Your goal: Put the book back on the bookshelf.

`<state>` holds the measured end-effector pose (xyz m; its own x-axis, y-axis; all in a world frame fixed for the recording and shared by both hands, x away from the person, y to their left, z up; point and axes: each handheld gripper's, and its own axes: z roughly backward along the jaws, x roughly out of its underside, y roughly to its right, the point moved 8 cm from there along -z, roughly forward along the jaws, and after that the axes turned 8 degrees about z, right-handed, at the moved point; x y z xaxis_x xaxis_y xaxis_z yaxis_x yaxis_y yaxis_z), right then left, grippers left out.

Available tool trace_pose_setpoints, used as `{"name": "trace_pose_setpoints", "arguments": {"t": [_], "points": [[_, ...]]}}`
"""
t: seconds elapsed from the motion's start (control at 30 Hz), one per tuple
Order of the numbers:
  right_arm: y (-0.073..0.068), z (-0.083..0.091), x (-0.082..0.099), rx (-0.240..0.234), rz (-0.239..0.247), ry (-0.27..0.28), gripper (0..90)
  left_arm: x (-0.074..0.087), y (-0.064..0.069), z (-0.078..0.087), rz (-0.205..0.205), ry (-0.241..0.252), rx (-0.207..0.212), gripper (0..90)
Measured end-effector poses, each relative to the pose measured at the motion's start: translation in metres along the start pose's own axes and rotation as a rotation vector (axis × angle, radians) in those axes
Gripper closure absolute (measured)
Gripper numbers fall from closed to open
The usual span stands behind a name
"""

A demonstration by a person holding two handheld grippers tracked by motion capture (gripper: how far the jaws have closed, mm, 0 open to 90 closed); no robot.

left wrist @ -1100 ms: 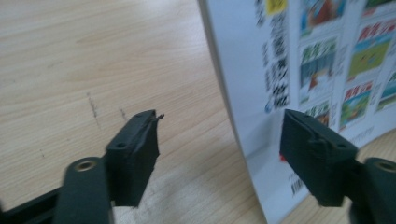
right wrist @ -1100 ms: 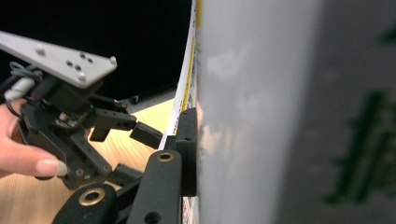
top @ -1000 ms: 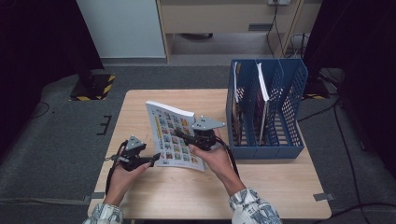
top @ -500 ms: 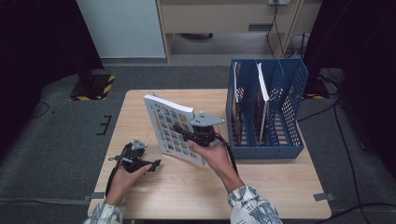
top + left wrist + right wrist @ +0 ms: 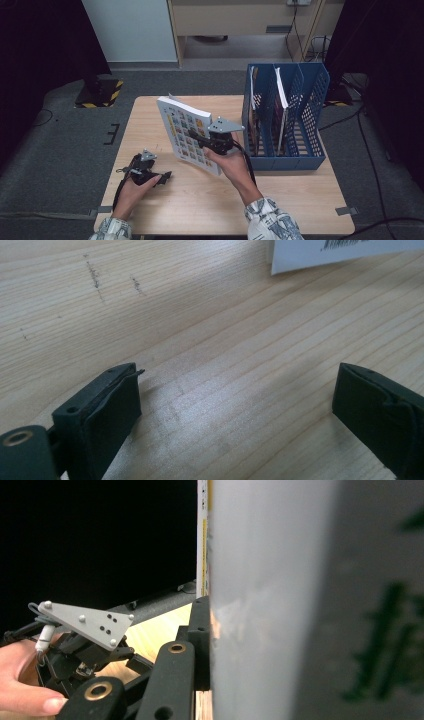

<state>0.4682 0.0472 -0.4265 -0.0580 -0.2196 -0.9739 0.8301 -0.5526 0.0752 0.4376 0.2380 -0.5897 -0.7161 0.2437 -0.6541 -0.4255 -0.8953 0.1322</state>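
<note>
A: Since a second ago you've tipped the book up off the table; it lay flat, and now it stands tilted on its lower edge, with the picture-grid cover facing your left. Your left gripper has let go, and its jaws have just been opening with nothing between them.

B: So what holds the book now?

A: Only your right gripper, pinching it at the right edge, just left of the blue rack. In the right gripper view the black jaw lies flat against the cover.

B: And the left?

A: It's spread wide and low over bare wood, with a white corner of the book ahead of it in its own view.

B: What could go wrong?

A: I'd judge the main risk is the book pivoting in that one-sided pinch. It's gripped at the edge, so its weight could swing it down or slide it out. The pages could also fan open, since nothing clamps the far side. If you're heading for the rack, a tilted book could catch a divider or the books already standing there.

B: How are my hands placed?

A: Your right hand reaches forward with the wrist raised and the gripper pointing left into the book. Your left hand rests low near the table's front-left, well apart from the book.
</note>
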Motion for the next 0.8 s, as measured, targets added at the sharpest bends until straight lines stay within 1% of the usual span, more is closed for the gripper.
{"name": "trace_pose_setpoints", "arguments": {"t": [0.17, 0.37, 0.6, 0.63, 0.8], "points": [[0.001, 0.004, -0.004, 0.004, -0.001, 0.011, 74.0, 0.000, -0.001, -0.001, -0.013, 0.007, -0.008, 4.0], [0.000, 0.011, -0.008, 0.005, 0.001, 0.018, 74.0, 0.002, 0.000, -0.002, -0.042, 0.014, -0.013, 2.4], [-0.002, 0.019, -0.014, 0.008, 0.002, 0.030, 74.0, 0.002, 0.000, -0.004, -0.044, 0.038, -0.005, 0.4], [-0.002, 0.021, -0.015, 0.007, -0.006, 0.032, 74.0, 0.002, 0.000, -0.004, -0.044, 0.039, -0.004, 0.1], [-0.004, 0.027, -0.016, 0.006, -0.003, 0.039, 74.0, 0.002, 0.000, -0.004, -0.045, 0.043, -0.003, 0.0]]}}
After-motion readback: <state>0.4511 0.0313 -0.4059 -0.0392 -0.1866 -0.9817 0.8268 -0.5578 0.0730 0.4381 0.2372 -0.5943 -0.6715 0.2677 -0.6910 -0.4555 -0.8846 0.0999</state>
